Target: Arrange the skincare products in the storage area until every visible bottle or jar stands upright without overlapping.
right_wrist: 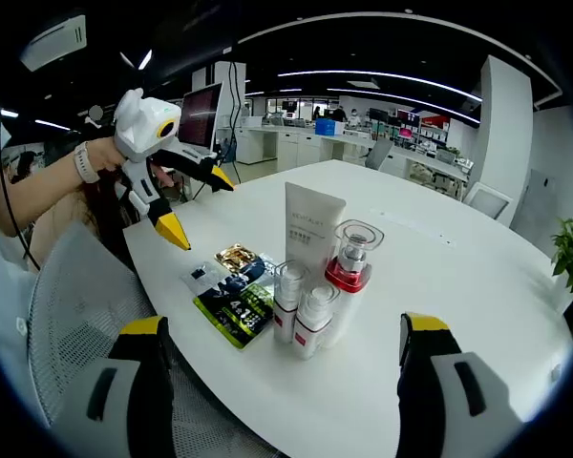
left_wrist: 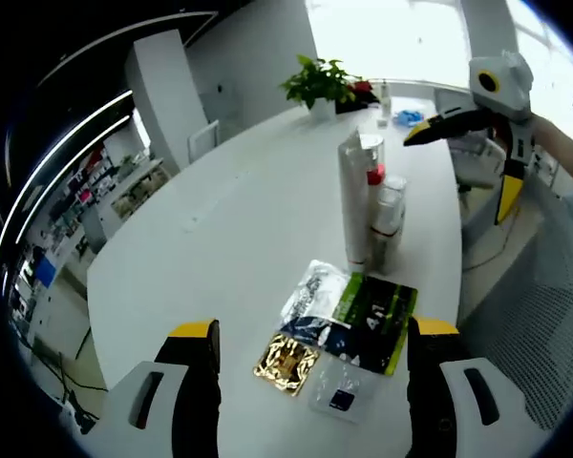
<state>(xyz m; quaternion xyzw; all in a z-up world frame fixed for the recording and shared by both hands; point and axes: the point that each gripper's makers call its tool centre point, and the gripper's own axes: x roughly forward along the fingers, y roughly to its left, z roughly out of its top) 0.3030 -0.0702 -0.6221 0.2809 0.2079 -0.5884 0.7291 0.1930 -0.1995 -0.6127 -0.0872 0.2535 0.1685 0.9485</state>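
From my left gripper [left_wrist: 310, 382] I look along the white round table [left_wrist: 220, 219]; its near edge curves under my jaws, and there is much free surface toward 10 and 11 o'clock. The flat sachets [left_wrist: 349, 320] lie between my jaw tips, not touched. My jaws stand wide apart and hold nothing. The skincare products stand upright in a tight group at 1 o'clock: a tall white tube [left_wrist: 353, 196], a red-collared bottle [left_wrist: 374, 176] and small clear bottles [left_wrist: 390, 212]. Behind them a potted plant [left_wrist: 317, 84] stands at the far edge.

The right gripper [left_wrist: 477, 153] hangs in the air at 2 o'clock, beyond the table edge, jaws spread and empty. In the right gripper view, the person's hand [right_wrist: 110, 157] holds the left gripper [right_wrist: 199, 205] above the table edge at 10 o'clock.
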